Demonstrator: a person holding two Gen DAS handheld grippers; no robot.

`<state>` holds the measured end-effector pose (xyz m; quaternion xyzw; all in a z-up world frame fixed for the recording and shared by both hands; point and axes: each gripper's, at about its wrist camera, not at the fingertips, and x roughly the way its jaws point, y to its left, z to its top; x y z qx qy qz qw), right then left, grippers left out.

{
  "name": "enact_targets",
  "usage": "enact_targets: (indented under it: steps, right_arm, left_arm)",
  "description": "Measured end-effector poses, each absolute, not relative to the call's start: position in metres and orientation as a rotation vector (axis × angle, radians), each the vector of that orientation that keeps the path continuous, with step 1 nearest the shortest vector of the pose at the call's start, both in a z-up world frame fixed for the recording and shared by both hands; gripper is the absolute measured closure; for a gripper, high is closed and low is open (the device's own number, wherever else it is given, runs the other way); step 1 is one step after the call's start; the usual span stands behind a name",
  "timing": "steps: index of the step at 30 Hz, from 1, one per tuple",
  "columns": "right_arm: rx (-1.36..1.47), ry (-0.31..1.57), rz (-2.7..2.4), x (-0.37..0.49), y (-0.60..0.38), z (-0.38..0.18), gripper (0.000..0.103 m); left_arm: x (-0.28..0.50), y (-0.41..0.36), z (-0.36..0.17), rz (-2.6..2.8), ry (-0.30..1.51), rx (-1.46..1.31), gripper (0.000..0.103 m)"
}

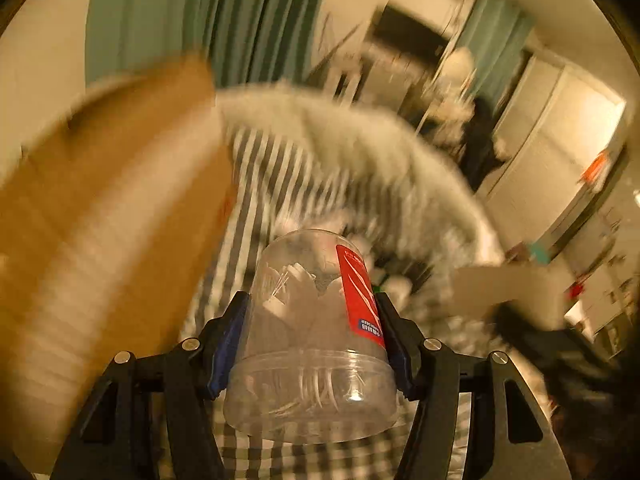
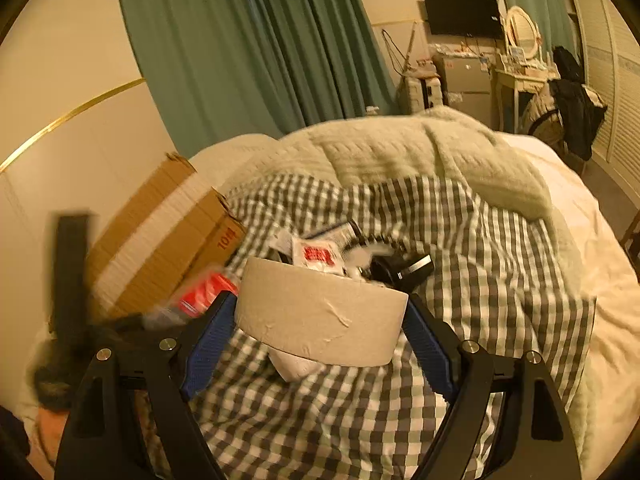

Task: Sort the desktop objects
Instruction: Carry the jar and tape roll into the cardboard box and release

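Observation:
My left gripper is shut on a clear plastic jar with a red label and white sticks inside, held above the checked cloth; the background is blurred by motion. The jar and the left gripper show blurred at the left of the right wrist view. My right gripper is shut on a beige tape roll, held above the checked cloth. Beyond the roll lies a pile of small items: a white packet with red print and a black object.
A brown cardboard box stands at the left by the wall; it also shows in the left wrist view. A cream fleece blanket lies behind the cloth on the bed. Green curtains hang behind.

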<state>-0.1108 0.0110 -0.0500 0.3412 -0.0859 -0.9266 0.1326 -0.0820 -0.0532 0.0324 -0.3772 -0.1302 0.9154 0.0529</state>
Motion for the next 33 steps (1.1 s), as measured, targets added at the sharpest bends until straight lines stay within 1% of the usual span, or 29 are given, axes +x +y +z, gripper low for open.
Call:
enact_targets:
  steps: [3, 6, 9, 11, 14, 18, 21, 22, 23, 24, 25, 26, 29, 33]
  right_arm:
    - [0.921, -0.206, -2.702, -0.113, 0.005, -0.016, 0.020]
    - [0.847, -0.152, -2.687, -0.116, -0.012, 0.019, 0.020]
    - [0.772, -0.059, -2.641, -0.115, -0.049, 0.049, 0.020]
    - [0.741, -0.004, -2.588, -0.117, -0.079, 0.061, 0.020]
    - [0.754, 0.020, -2.476, -0.129, -0.131, 0.068, 0.020]
    - [0.781, 0.071, -2.402, -0.144, -0.191, 0.062, 0.020]
    - [0.813, 0.058, -2.375, -0.161, -0.225, 0.048, 0.020]
    - [0.825, 0.039, -2.375, -0.165, -0.229, 0.044, 0.019]
    - [0.845, 0.016, -2.376, -0.170, -0.233, 0.039, 0.014]
    - [0.852, 0.005, -2.385, -0.172, -0.233, 0.034, 0.009]
    - [0.839, 0.004, -2.418, -0.170, -0.231, 0.030, 0.003]
    - [0.823, 0.012, -2.440, -0.167, -0.229, 0.028, 0.003]
    - [0.780, 0.052, -2.496, -0.161, -0.216, 0.028, 0.002]
    - [0.831, 0.008, -2.524, -0.157, -0.179, 0.025, 0.002]
  left_arm:
    - [-0.061, -0.073, 0.089, 2.853, -0.394, -0.948, 0.040]
    - [-0.047, -0.104, 0.130, 2.953, -0.388, -0.820, 0.040]
    - [-0.045, -0.145, 0.144, 3.065, -0.427, -0.806, 0.040]
    - [-0.049, -0.172, 0.139, 3.101, -0.463, -0.869, 0.040]
    - [-0.056, -0.211, 0.115, 3.139, -0.526, -0.998, 0.040]
    - [-0.056, -0.254, 0.074, 3.137, -0.637, -1.151, 0.040]
    - [-0.057, -0.269, 0.050, 3.114, -0.674, -1.219, 0.039]
    - [-0.057, -0.273, 0.045, 3.093, -0.675, -1.210, 0.036]
    - [-0.056, -0.273, 0.044, 3.070, -0.668, -1.184, 0.028]
    - [-0.053, -0.273, 0.045, 3.055, -0.656, -1.134, 0.016]
    - [-0.051, -0.273, 0.047, 3.062, -0.642, -1.096, 0.010]
    - [-0.048, -0.271, 0.050, 3.081, -0.625, -1.060, 0.005]
    - [-0.046, -0.259, 0.059, 3.087, -0.549, -1.031, 0.004]
    - [-0.043, -0.243, 0.069, 3.059, -0.510, -1.034, 0.004]
